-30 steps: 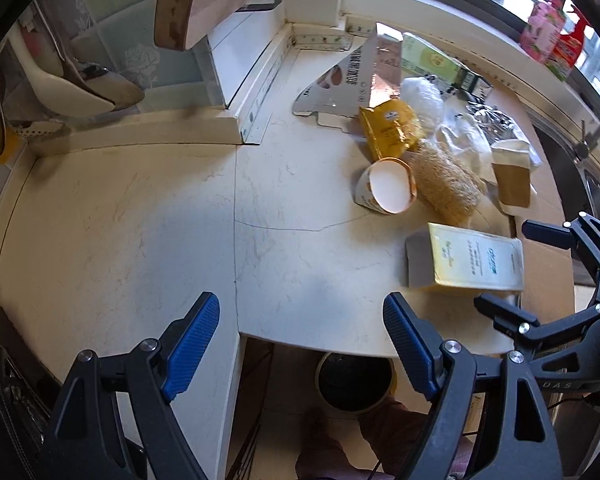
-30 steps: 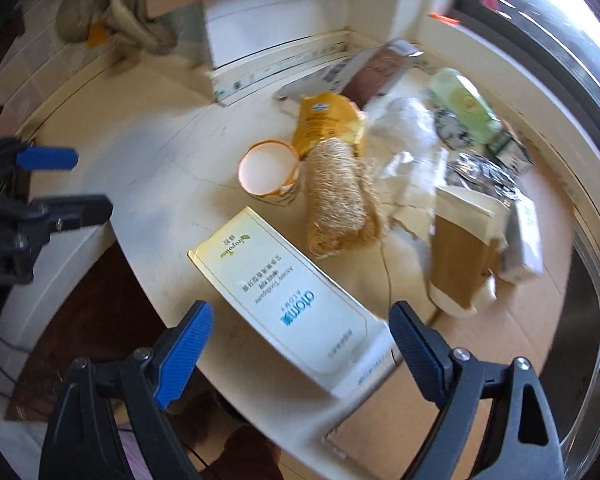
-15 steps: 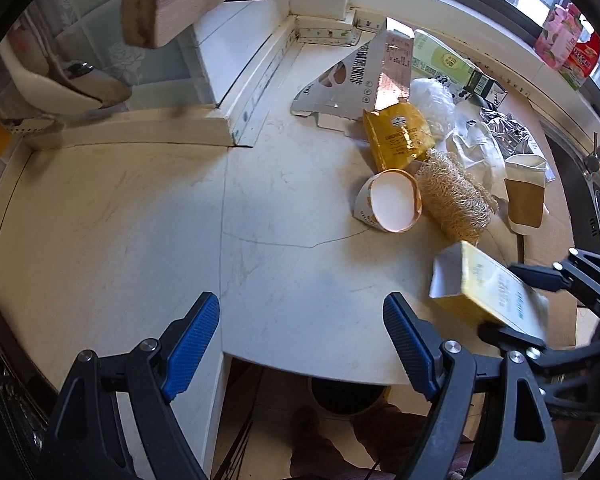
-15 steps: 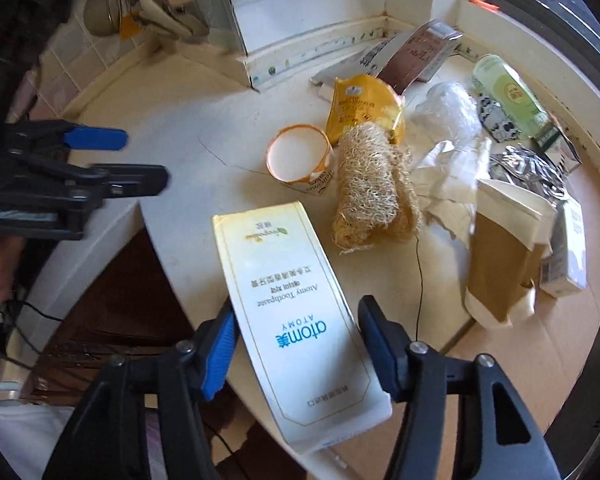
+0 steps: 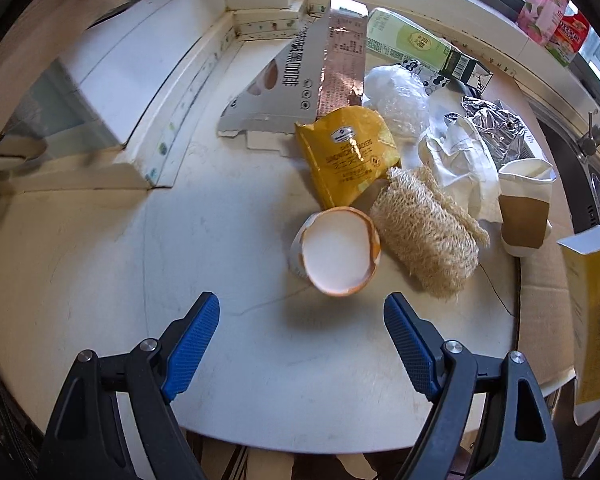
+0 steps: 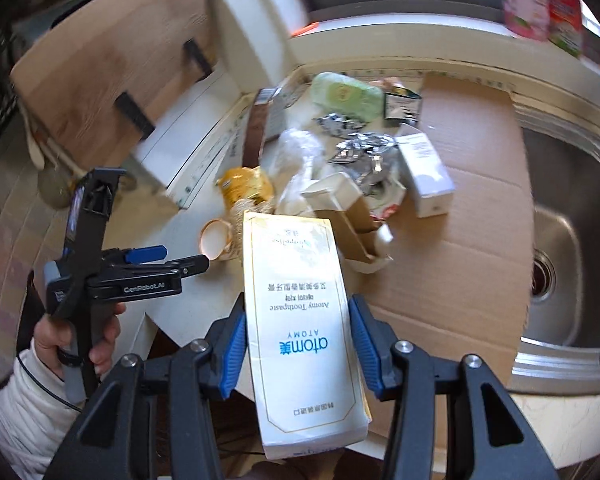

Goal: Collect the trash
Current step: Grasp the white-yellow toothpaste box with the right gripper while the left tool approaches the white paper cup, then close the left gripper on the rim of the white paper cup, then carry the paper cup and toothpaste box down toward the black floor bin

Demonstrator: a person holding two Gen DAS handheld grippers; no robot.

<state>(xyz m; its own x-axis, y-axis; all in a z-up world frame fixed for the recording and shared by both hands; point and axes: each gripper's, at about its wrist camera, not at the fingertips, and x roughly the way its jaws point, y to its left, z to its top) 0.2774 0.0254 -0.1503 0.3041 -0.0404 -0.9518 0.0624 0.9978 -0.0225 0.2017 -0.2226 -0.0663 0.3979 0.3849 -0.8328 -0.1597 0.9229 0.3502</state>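
My right gripper (image 6: 298, 308) is closing its jaws on a white and yellow toothpaste box (image 6: 300, 320), and the blue pads press its long sides. The box hangs clear of the counter and also shows at the right edge of the left wrist view (image 5: 592, 320). My left gripper (image 5: 300, 304) is open and empty, just short of a paper cup (image 5: 336, 252) lying on its side. Behind the cup lie a loofah (image 5: 428, 236), a yellow snack bag (image 5: 348, 156), a brown-sleeved coffee cup (image 5: 524, 216), crumpled white paper (image 5: 460, 160) and a foil wrapper (image 5: 496, 124).
A flattened grey carton (image 5: 296, 80), a green carton (image 5: 408, 40) and a clear plastic bag (image 5: 396, 96) lie at the back. A cardboard sheet (image 6: 460, 264) covers the counter beside the steel sink (image 6: 560, 240). A wooden board (image 6: 100, 72) stands at the left. The counter edge runs under my grippers.
My right gripper closed on the toothpaste box, lifted it off the counter and rolled. My left gripper moved forward and lower, towards the paper cup.
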